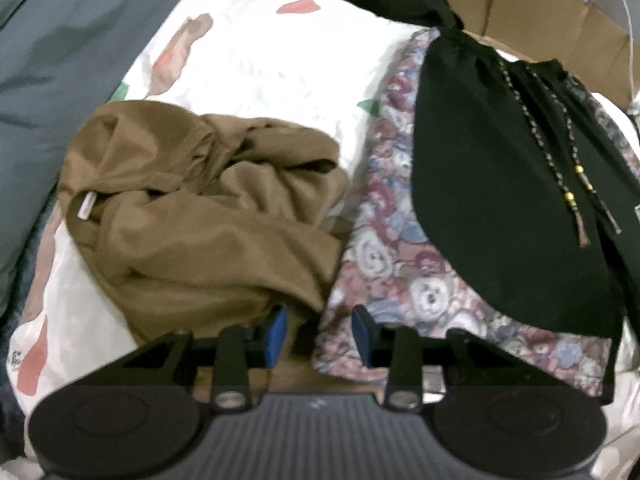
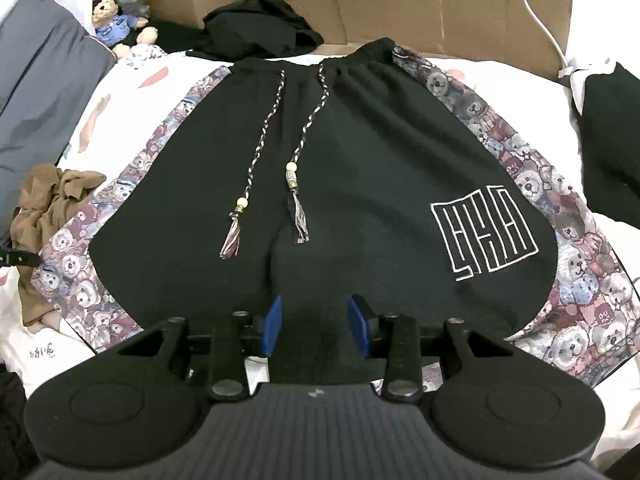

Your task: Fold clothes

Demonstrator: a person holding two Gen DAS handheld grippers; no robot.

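Right, the black shorts (image 2: 340, 184) lie spread flat on the white bedsheet (image 2: 132, 80), waistband toward the far edge by the cardboard boxes (image 2: 400, 4), hems toward us. Bear-print panels (image 2: 568, 248) run down both sides, and two braided drawstrings (image 2: 256, 160) with beads and tassels trail over the front. A white outlined logo (image 2: 484, 232) sits on one leg.

The right gripper (image 2: 314, 320) hovers over the near hem at the middle of the shorts, blue fingers (image 2: 274, 320) spread apart, nothing between them. The left gripper (image 1: 320, 330) is at the shorts' side edge, jaws also parted and empty, one finger just beside the brown garment (image 1: 200, 208), the other over the bear-print strip (image 1: 392, 264).

That brown garment is a crumpled heap on the sheet, touching the shorts' side panel. A grey pillow (image 2: 44, 92) lies along the bed's side edge, with a teddy bear (image 2: 116, 24) in a blue shirt at the far corner. More black clothing (image 2: 256, 28) is bunched beyond the waistband, and another dark piece (image 2: 608, 144) lies at the opposite side edge.
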